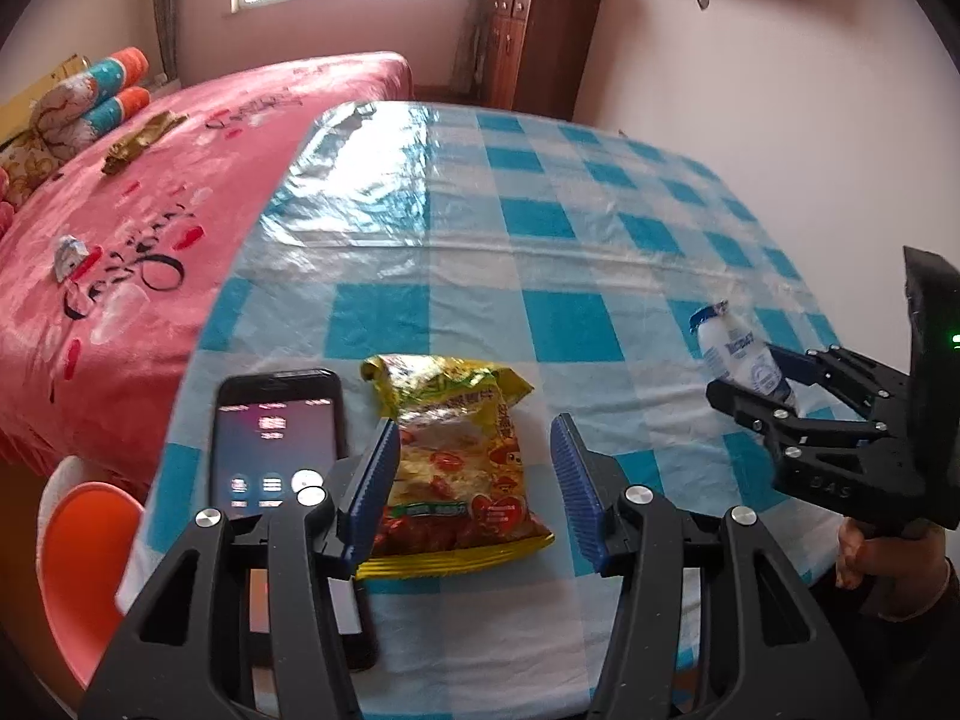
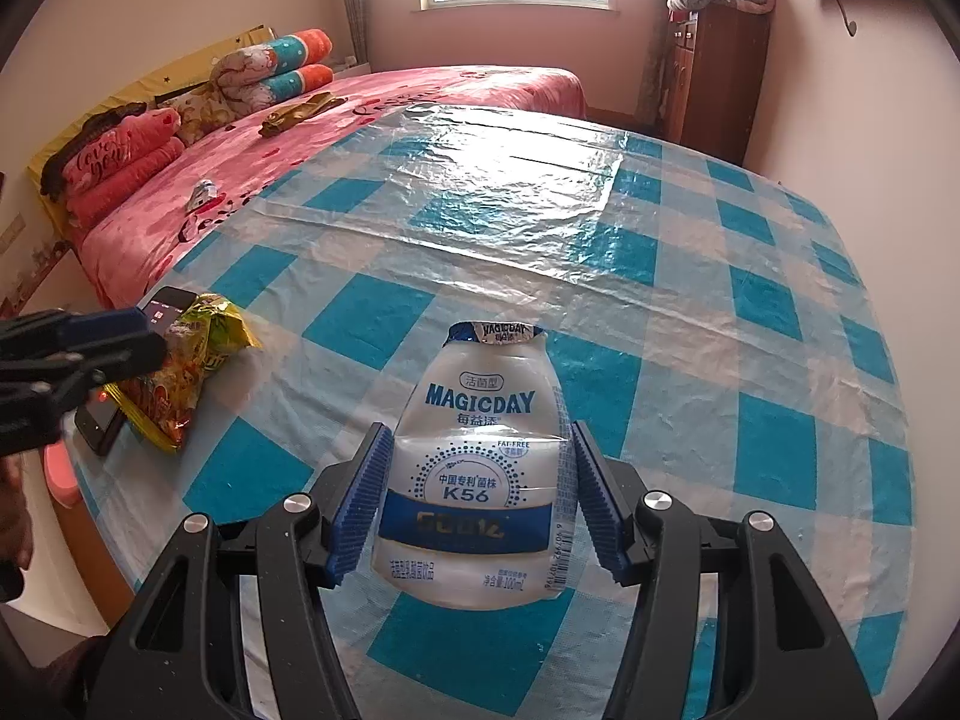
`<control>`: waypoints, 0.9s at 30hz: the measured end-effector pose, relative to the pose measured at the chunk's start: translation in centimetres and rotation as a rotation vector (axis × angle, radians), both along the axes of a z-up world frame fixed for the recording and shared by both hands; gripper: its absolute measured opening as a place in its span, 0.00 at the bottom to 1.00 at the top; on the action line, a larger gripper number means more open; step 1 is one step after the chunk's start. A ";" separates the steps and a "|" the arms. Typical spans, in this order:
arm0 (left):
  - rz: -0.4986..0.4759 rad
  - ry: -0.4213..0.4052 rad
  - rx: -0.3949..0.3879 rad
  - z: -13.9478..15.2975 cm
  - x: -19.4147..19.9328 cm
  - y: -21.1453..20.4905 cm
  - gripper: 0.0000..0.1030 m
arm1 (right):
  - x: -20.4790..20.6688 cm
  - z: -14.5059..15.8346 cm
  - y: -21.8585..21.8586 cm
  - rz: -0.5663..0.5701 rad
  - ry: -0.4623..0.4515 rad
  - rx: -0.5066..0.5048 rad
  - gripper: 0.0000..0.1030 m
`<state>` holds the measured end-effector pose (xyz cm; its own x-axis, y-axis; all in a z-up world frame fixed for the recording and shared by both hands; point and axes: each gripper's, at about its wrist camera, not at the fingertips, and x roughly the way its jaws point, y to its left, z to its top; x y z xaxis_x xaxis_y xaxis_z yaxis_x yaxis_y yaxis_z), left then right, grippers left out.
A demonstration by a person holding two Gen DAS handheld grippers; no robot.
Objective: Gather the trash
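Now, with the right gripper [image 2: 477,501] clamped on the MAGICDAY bottle [image 2: 474,480], centre the left gripper's [image 1: 474,489] open jaws astride the snack packet [image 1: 459,468] on the checked tablecloth [image 1: 540,240], avoiding the phone [image 1: 276,438] alongside.

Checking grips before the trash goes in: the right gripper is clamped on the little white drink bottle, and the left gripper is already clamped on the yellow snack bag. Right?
Not quite. The left gripper is open: its pads straddle the yellow snack bag without pressing it, as the left wrist view shows. The right gripper is indeed clamped on the white drink bottle.
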<state>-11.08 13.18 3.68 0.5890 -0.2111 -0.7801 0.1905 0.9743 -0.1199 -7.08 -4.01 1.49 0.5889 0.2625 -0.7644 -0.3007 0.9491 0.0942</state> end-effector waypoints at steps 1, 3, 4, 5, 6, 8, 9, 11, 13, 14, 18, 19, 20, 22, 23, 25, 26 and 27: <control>0.006 0.008 0.008 -0.3 0.3 -0.1 0.53 | 0.0 0.0 -0.1 0.000 -0.001 0.005 0.59; 0.010 0.014 0.015 -0.6 0.6 -0.3 0.53 | 0.0 -0.1 -0.3 -0.001 -0.003 0.012 0.59; 0.012 0.019 0.017 -0.6 0.8 -0.3 0.53 | 0.0 -0.1 -0.5 -0.001 -0.003 0.017 0.59; 0.013 0.023 0.016 -0.7 1.0 -0.4 0.53 | 0.1 0.0 -0.6 -0.001 -0.004 0.025 0.59; 0.015 0.028 0.014 -0.8 1.2 -0.5 0.53 | 0.1 0.0 -0.7 -0.001 -0.006 0.032 0.59; 0.017 0.043 0.000 -1.1 1.5 -0.7 0.53 | 0.1 -0.1 -0.9 -0.001 -0.008 0.041 0.59; 0.019 0.047 -0.004 -1.3 1.6 -0.8 0.53 | 0.2 -0.2 -1.0 -0.002 -0.008 0.046 0.59; 0.014 0.047 -0.003 -1.3 1.6 -1.3 0.53 | 0.2 -0.2 -1.3 -0.004 -0.005 0.056 0.59; 0.004 0.052 -0.026 -1.3 1.7 -1.8 0.53 | 0.3 -0.3 -1.6 -0.009 -0.004 0.063 0.59; -0.008 0.055 -0.038 -1.4 1.7 -2.4 0.53 | 0.4 -0.3 -1.9 -0.013 -0.004 0.070 0.59; -0.090 0.068 -0.078 -1.3 1.3 -4.8 0.53 | 0.6 -0.2 -2.8 -0.027 -0.011 0.084 0.59; -0.097 0.070 -0.100 -1.1 1.2 -5.0 0.53 | 0.5 -0.2 -2.9 -0.030 -0.012 0.086 0.59; -0.097 0.061 -0.107 -0.9 1.1 -5.0 0.53 | 0.5 -0.2 -3.2 -0.033 -0.012 0.087 0.59; -0.101 0.027 -0.078 -0.3 0.8 -5.2 0.58 | 0.4 -0.4 -3.6 -0.041 -0.010 0.091 0.59; -0.115 0.013 -0.042 -0.1 0.7 -5.4 0.64 | 0.4 -0.5 -3.8 -0.043 -0.008 0.092 0.59; -0.154 0.006 0.034 -0.2 0.5 -5.9 0.79 | 0.4 -0.7 -4.1 -0.047 -0.004 0.097 0.59; -0.165 0.005 0.057 -0.2 0.5 -6.1 0.80 | 0.4 -0.7 -4.2 -0.048 -0.003 0.100 0.59; -0.192 0.014 0.098 -0.5 0.4 -6.5 0.81 | 0.4 -0.8 -4.3 -0.048 -0.003 0.103 0.59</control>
<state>-10.67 6.72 3.18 0.5345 -0.2413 -0.8100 0.3731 0.9273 -0.0301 -6.69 -8.31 0.74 0.6047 0.3109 -0.7333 -0.2557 0.9477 0.1909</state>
